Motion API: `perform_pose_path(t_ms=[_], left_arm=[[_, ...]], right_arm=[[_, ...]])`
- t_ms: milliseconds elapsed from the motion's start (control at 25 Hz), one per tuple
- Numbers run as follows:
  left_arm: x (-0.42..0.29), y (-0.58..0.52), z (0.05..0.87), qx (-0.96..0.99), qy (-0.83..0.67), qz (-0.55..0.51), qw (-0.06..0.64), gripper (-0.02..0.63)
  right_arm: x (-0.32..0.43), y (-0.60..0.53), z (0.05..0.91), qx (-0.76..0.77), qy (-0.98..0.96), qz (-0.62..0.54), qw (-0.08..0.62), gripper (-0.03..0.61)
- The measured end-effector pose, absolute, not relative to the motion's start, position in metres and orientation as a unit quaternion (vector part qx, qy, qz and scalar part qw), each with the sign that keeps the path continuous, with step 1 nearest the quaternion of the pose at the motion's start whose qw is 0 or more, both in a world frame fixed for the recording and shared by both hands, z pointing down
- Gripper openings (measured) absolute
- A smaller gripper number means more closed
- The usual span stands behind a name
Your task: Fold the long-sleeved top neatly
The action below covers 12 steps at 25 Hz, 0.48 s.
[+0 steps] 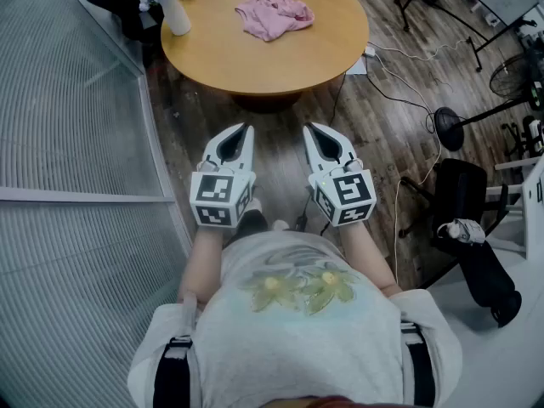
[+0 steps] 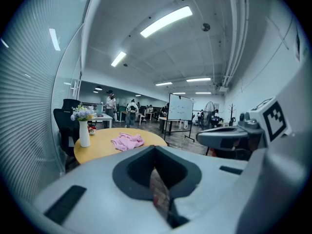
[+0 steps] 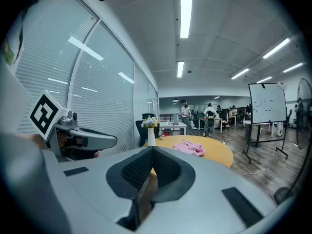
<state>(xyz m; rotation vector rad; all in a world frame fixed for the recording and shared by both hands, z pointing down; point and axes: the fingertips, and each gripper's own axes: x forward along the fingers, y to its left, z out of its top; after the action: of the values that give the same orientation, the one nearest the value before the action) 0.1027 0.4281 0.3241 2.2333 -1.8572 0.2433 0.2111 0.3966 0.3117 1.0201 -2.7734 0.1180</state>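
Only in gripper views: whiteboard [image 2: 180, 107], people [image 2: 130, 112] at far desks. Only in head view: person's flower-print shirt [image 1: 297, 338]. Left gripper [image 1: 246, 129], right gripper [image 1: 311, 129]: fingers fully closed, holding nothing. Pink long-sleeved top [image 1: 272, 14] crumpled on round counter [image 1: 255, 66], well ahead.

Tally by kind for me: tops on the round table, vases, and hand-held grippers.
Pink top: 1
White vase: 1
Hand-held grippers: 2 (left hand-held gripper, right hand-held gripper)
Total: 4
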Motion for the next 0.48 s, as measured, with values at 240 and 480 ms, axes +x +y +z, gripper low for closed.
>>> perform_pose_path(t_ms=[240, 480], left_arm=[[0.084, 0.413, 0.327, 0.759, -0.633, 0.084, 0.123, 0.003], [0.056, 0.384, 0.333, 0.752, -0.642, 0.095, 0.119, 0.003]], right_arm=[[0.196, 0.384, 0.314, 0.344, -0.933, 0.039, 0.097, 0.018], [0.175, 0.359, 0.319, 0.361, -0.927, 0.046, 0.096, 0.018]])
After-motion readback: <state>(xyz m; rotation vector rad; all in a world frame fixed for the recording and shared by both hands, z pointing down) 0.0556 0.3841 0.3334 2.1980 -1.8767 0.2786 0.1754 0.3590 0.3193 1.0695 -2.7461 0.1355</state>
